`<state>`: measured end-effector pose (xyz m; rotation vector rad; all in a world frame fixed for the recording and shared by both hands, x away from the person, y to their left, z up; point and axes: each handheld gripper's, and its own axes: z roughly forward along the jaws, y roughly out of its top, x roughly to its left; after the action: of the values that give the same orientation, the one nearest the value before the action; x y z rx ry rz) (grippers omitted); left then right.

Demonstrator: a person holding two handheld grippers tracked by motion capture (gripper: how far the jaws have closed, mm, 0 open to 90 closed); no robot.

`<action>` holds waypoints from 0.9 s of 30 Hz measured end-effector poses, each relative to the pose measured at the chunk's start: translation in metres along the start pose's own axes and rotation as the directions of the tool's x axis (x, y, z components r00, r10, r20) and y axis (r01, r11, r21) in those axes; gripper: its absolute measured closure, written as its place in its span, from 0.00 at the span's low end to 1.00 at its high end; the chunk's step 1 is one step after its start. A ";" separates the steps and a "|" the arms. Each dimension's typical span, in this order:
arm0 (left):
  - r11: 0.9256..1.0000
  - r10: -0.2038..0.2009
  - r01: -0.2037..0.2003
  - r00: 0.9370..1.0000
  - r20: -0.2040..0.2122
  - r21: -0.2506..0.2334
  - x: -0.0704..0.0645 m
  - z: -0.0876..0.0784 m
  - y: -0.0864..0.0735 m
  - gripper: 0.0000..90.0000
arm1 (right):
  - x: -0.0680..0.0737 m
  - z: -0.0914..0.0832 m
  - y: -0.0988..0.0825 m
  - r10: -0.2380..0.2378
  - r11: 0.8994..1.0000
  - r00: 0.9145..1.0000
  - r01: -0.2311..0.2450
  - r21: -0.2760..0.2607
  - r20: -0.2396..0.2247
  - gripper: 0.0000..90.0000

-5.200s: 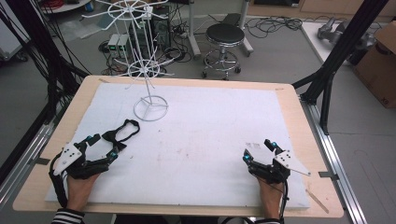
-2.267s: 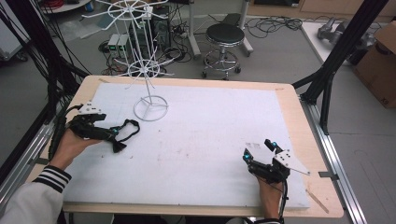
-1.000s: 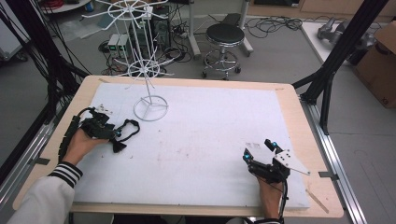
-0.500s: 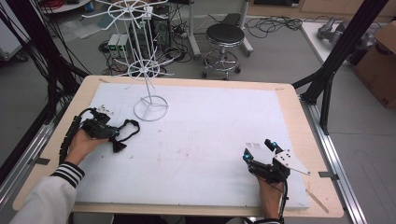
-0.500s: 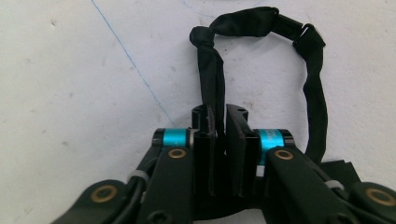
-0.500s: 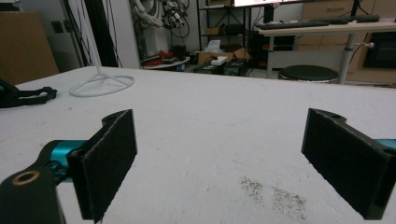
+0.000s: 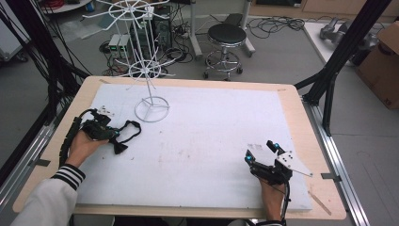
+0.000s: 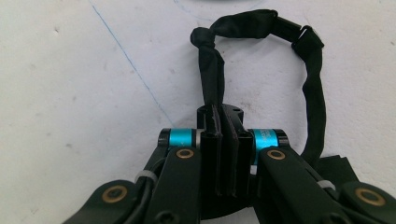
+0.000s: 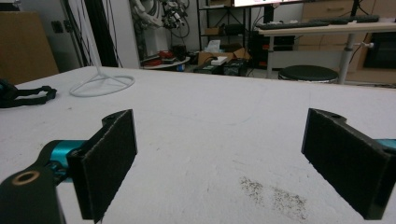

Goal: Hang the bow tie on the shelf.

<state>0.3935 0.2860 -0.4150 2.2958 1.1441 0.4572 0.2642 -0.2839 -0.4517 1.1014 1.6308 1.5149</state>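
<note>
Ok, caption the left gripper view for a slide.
Left gripper shut on a black strap looped on the white table.

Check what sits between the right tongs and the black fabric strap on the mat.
Nothing: in the high view, bare white mat runs from the open right tongs to the black fabric strap, which the left tongs clamp.

The left gripper (image 7: 112,136) has just clamped its jaws together (apparently flush), while the right gripper (image 7: 261,151) rests wide apart.
</note>
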 end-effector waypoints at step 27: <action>0.957 0.090 -0.071 0.994 0.055 -0.281 -0.018 -0.042 0.003 0.96 | 0.001 0.000 0.000 -0.002 1.000 1.000 0.002 0.000 0.004 0.10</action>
<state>0.3631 0.2828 -0.3811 2.0995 0.8931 0.5320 0.2639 -0.2832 -0.4517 1.1019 1.6293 1.5105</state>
